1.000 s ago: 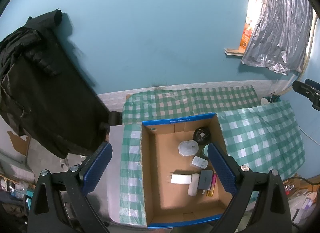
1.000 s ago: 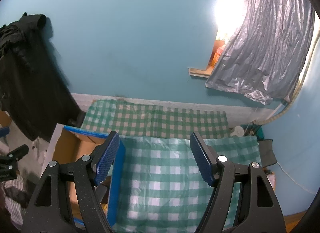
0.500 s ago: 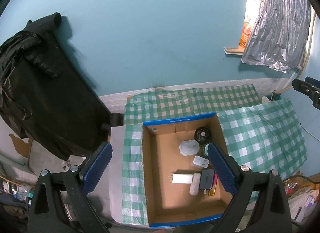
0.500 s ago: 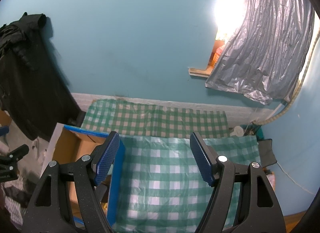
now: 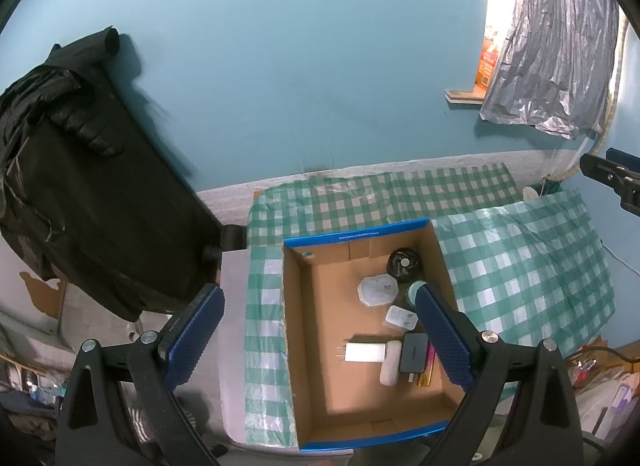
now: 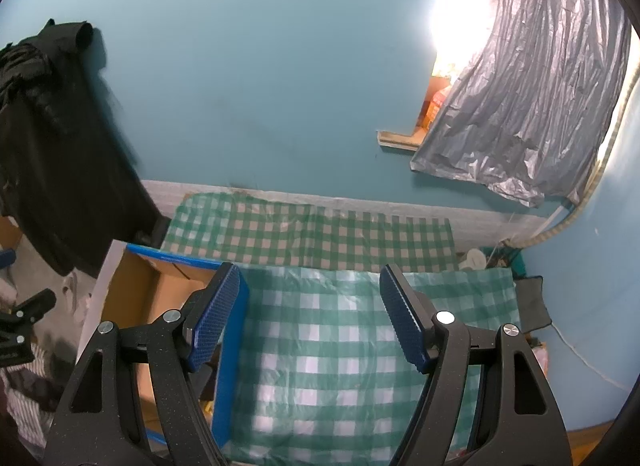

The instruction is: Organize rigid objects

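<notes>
Box [image 5: 304, 346] rim beside bare checked cloth [image 6: 344, 346].

Nothing can be read: white print runs along the blue far rim of the cardboard box [image 5: 356, 234], and the orange package [image 5: 489, 65] at the window bears lettering, both too small

You get dim, bluish frames: glare bursts from the window [image 6: 456, 25] up-right of your right tool, the jacket [image 5: 80, 169] shadows the wall, fisheye bends edges.
</notes>
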The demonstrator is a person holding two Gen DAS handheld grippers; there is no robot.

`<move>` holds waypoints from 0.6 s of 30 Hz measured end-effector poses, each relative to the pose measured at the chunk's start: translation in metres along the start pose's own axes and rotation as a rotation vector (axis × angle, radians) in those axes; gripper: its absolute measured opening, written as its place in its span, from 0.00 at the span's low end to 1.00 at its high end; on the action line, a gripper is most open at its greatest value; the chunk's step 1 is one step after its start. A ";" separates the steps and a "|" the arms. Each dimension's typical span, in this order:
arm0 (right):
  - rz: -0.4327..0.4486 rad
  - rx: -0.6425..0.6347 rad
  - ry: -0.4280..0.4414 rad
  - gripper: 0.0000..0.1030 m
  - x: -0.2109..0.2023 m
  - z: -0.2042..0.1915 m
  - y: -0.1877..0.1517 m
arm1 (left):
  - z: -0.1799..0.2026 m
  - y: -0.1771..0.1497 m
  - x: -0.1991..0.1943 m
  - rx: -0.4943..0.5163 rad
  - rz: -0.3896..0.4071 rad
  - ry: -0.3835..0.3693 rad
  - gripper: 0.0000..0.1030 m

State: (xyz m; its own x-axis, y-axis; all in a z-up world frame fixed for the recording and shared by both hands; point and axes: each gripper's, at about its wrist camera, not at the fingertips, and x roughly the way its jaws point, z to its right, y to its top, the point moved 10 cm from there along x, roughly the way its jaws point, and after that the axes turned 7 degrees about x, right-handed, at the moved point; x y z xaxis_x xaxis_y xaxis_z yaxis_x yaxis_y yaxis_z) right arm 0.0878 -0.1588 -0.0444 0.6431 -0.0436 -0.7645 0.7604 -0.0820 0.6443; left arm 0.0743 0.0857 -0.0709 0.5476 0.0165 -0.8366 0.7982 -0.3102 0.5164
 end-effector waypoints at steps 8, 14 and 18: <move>-0.005 -0.005 0.002 0.70 0.001 0.000 -0.002 | 0.000 -0.001 0.000 0.003 -0.003 0.003 0.94; -0.005 -0.006 0.001 0.70 0.000 0.000 -0.002 | 0.000 -0.001 -0.001 0.002 -0.002 0.003 0.94; -0.006 -0.005 0.001 0.70 0.001 0.000 -0.002 | 0.001 -0.002 -0.001 0.005 -0.002 0.003 0.94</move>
State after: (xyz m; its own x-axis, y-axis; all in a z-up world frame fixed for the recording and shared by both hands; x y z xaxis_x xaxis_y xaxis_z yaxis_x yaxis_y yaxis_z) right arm 0.0864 -0.1589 -0.0462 0.6387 -0.0423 -0.7683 0.7646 -0.0768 0.6399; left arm 0.0724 0.0856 -0.0711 0.5467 0.0204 -0.8371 0.7982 -0.3147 0.5136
